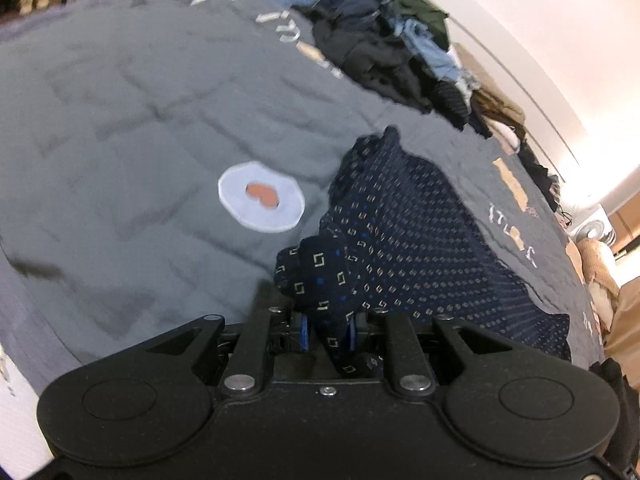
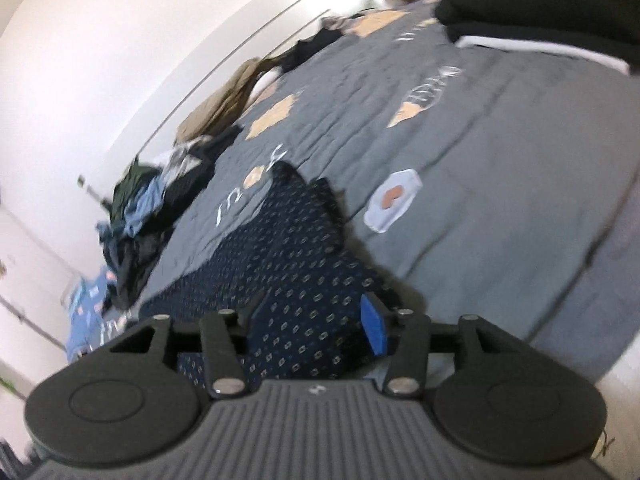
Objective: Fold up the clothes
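Grey quilted bed (image 1: 120, 120) — white wall (image 1: 520, 8) behind, fan (image 1: 594, 232) beyond.

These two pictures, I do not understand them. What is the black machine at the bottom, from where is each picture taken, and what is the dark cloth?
The black parts are no robot: a person holds a two-finger gripper in each hand, and a wide-angle camera on each gripper looks forward along its fingers. One picture comes from the left gripper, the other from the right gripper.

Both look down on a bed with a grey quilt that bears sewn patches. On it lies a navy patterned garment, which the person is folding. A pile of unfolded clothes waits at the far side, near the wall.

The left gripper is shut on a bunched part of the garment. The right gripper's jaws stand apart, with the garment's cloth between them; the blue pad does not press on it.
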Demonstrator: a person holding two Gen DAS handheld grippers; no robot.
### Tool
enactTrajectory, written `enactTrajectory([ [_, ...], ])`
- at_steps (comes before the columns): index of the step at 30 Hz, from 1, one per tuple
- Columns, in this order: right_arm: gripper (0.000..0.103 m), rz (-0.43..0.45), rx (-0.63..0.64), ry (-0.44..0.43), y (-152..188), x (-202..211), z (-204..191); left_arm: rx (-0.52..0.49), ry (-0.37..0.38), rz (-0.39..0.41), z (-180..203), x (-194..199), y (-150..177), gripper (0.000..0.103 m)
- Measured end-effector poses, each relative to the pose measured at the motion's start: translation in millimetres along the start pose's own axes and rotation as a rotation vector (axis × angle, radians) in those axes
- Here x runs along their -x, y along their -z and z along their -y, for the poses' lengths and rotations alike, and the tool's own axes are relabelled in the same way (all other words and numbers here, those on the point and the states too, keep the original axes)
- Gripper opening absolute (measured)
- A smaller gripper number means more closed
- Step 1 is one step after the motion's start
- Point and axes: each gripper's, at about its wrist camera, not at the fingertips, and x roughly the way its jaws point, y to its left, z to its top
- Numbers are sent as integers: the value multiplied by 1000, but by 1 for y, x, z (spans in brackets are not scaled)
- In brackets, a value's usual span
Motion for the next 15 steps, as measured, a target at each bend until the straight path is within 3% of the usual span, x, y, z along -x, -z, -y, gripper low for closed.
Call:
enactTrajectory([
  [5,54,-34,49,10,6,-11,-9,-40,-17,28,5,17,-4,23],
  [10,54,-68,73,51,11,-18,-12,21,-46,2,-9,18,-8,28],
  [15,54,-43,145,26,10,-11,-29,-1,5,99,-9,37,-13,28],
])
